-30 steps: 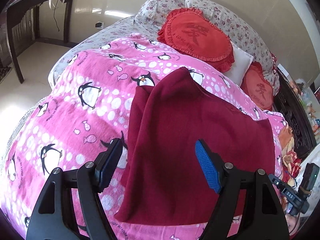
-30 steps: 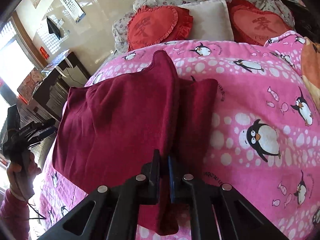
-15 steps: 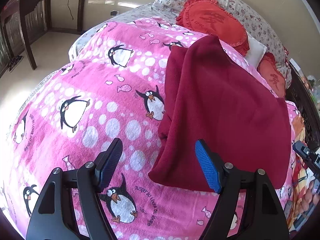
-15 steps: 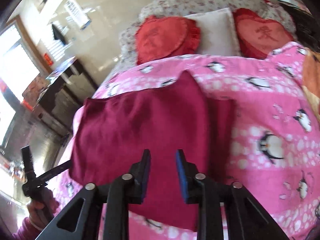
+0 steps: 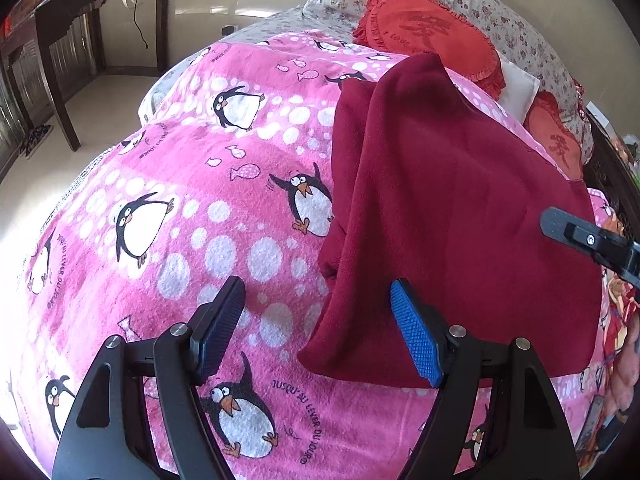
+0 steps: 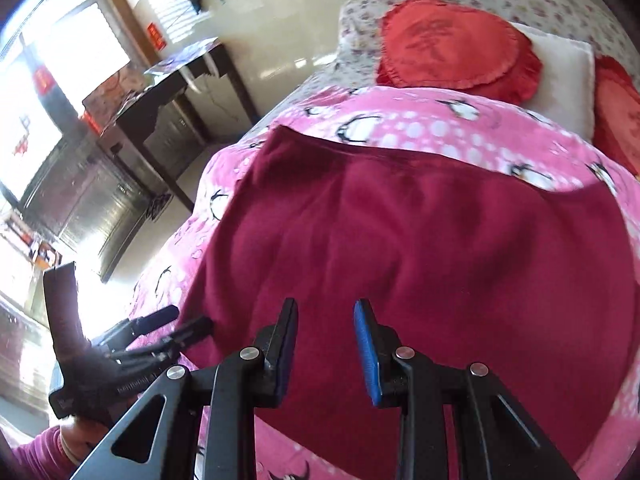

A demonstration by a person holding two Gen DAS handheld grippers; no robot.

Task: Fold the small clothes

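A dark red garment (image 5: 460,208) lies on the pink penguin blanket (image 5: 180,200), its left side folded over along a long vertical edge. My left gripper (image 5: 316,292) stands open just above the garment's near left corner; one blue pad is over the cloth, the other over the blanket. In the right wrist view the same garment (image 6: 420,240) fills the middle. My right gripper (image 6: 325,312) hovers open over its near part with nothing between the pads. A finger of the right gripper (image 5: 580,236) pokes in at the right edge. The left gripper (image 6: 160,328) shows at lower left, held by a hand (image 6: 72,364).
Red heart cushions (image 5: 428,40) and floral pillows (image 5: 532,28) lie at the head of the bed. A dark wooden desk (image 5: 80,12) stands on the floor beyond the bed's left side. Dark furniture and clutter (image 5: 616,176) crowd the right edge.
My right gripper let go of the folded-over side of the garment, opened, and swung left over the cloth. My left gripper sank toward the garment's near left corner.
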